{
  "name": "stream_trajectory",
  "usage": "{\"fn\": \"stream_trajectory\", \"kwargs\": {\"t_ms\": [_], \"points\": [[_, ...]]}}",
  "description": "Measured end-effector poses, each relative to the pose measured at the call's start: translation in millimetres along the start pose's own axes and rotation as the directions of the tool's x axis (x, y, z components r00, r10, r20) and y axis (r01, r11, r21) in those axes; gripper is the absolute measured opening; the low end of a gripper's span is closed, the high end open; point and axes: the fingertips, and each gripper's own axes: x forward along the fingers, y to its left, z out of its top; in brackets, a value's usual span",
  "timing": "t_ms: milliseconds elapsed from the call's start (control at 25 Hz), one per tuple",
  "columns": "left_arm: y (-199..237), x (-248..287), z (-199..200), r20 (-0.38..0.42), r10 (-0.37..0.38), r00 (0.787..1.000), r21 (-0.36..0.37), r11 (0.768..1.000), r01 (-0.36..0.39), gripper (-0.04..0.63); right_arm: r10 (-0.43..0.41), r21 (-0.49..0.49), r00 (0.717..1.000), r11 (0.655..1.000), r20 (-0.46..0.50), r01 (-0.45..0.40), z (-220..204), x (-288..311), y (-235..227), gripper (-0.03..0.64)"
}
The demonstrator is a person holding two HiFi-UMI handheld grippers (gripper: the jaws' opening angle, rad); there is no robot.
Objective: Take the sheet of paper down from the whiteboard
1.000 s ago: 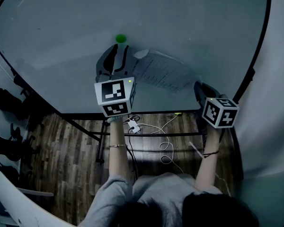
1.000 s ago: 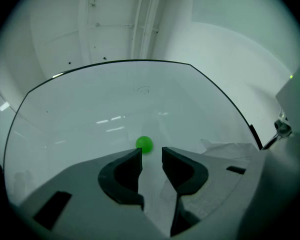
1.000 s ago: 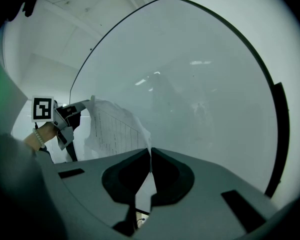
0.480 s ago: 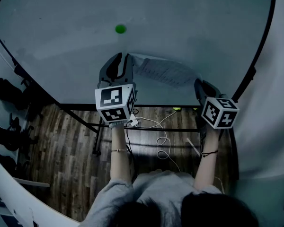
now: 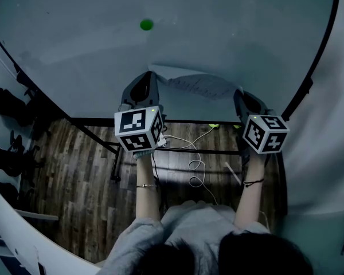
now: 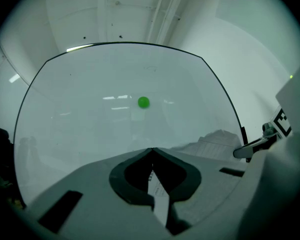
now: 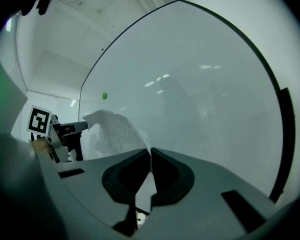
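The sheet of paper (image 5: 198,85) hangs crumpled in front of the whiteboard (image 5: 229,27), stretched between my two grippers. My left gripper (image 5: 151,77) has just been closing and is now shut on the sheet's left edge; a strip of paper (image 6: 158,191) shows between its jaws. My right gripper (image 5: 238,94) is shut on the right edge, and the paper (image 7: 115,131) bulges away to its left. The green magnet (image 5: 146,24) stays on the board above the sheet, apart from it. It also shows as the magnet (image 6: 143,102) in the left gripper view.
The whiteboard's black frame (image 5: 318,56) curves down at the right beside a white wall. Under the board run its stand's bars (image 5: 178,150), over a wooden floor with a power strip and white cables (image 5: 195,168). Dark chairs (image 5: 6,107) stand at the left.
The left gripper came down from just below the magnet and closed on the paper's left edge. The sheet now hangs lower, farther from the magnet. The right gripper stayed put.
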Motion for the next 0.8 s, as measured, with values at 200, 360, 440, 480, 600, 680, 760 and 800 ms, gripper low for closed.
{"fn": "stream_trajectory", "kwargs": {"t_ms": [200, 360, 440, 480, 600, 680, 760, 800], "points": [[5.9, -9.1, -16.0, -0.035, -0.005, 0.999, -0.038, 0.999, 0.004, 0.006, 0.002, -0.03, 1.0, 1.0, -0.002, -0.003, 1.2, 5.4, 5.3, 0.002], [13.4, -20.1, -30.9, -0.066, -0.009, 0.998, -0.061, 0.998, 0.005, 0.006, -0.01, -0.037, 1.0, 0.999, -0.01, 0.01, -4.5, 8.2, 7.6, 0.002], [16.1, -28.5, -38.9, -0.085, -0.012, 0.996, -0.074, 0.997, 0.006, 0.006, -0.018, -0.039, 1.0, 0.999, -0.008, 0.017, -6.2, 6.7, 10.8, 0.002], [16.9, -33.5, -43.6, -0.096, -0.015, 0.995, -0.082, 0.997, 0.007, 0.006, -0.02, -0.043, 1.0, 0.999, -0.005, 0.02, -6.8, 5.0, 13.2, 0.002], [18.0, -45.4, -59.4, -0.136, -0.031, 0.99, -0.108, 0.994, 0.016, 0.006, -0.023, -0.058, 1.0, 0.998, -0.002, 0.023, -10.6, 1.9, 19.9, 0.002], [19.0, -52.0, -67.7, -0.154, -0.043, 0.987, -0.124, 0.992, 0.024, 0.006, -0.023, -0.07, 1.0, 0.997, 0.0, 0.023, -13.9, 1.0, 25.3, 0.002], [20.6, -58.4, -73.6, -0.168, -0.053, 0.984, -0.132, 0.991, 0.031, 0.006, -0.024, -0.084, 1.0, 0.996, 0.0, 0.024, -16.2, -0.2, 31.6, 0.002], [21.6, -61.4, -76.0, -0.174, -0.057, 0.983, -0.135, 0.99, 0.034, 0.006, -0.024, -0.09, 1.0, 0.996, -0.001, 0.024, -17.2, -0.8, 34.6, 0.002]]}}
